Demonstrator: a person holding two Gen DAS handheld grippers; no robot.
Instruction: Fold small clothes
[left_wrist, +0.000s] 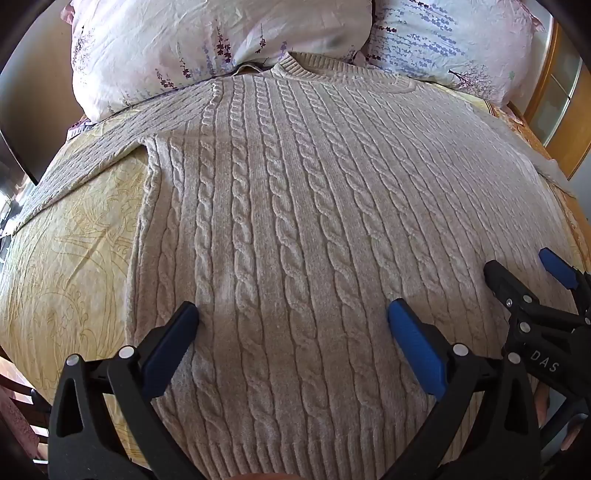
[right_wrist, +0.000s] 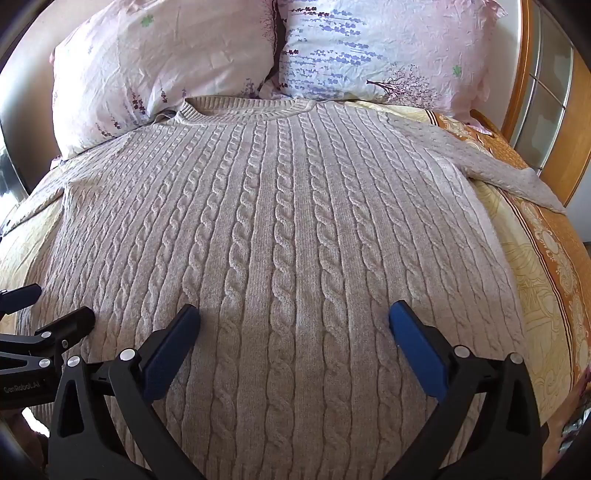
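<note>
A beige cable-knit sweater (left_wrist: 295, 206) (right_wrist: 288, 229) lies flat and face up on the bed, collar toward the pillows, both sleeves spread out to the sides. My left gripper (left_wrist: 293, 314) hovers open over the sweater's lower left body, nothing between its blue pads. My right gripper (right_wrist: 294, 314) hangs open over the lower middle of the sweater, also with nothing between its fingers. Each gripper shows at the other view's edge: the right gripper (left_wrist: 524, 273) at the right of the left wrist view, the left gripper (right_wrist: 55, 306) at the left of the right wrist view.
Two flowered pillows (right_wrist: 166, 59) (right_wrist: 388, 48) stand against the head of the bed behind the collar. A yellow patterned bedsheet (left_wrist: 74, 251) with an orange border (right_wrist: 546, 258) lies under the sweater. A wooden frame (right_wrist: 524, 85) rises at the right.
</note>
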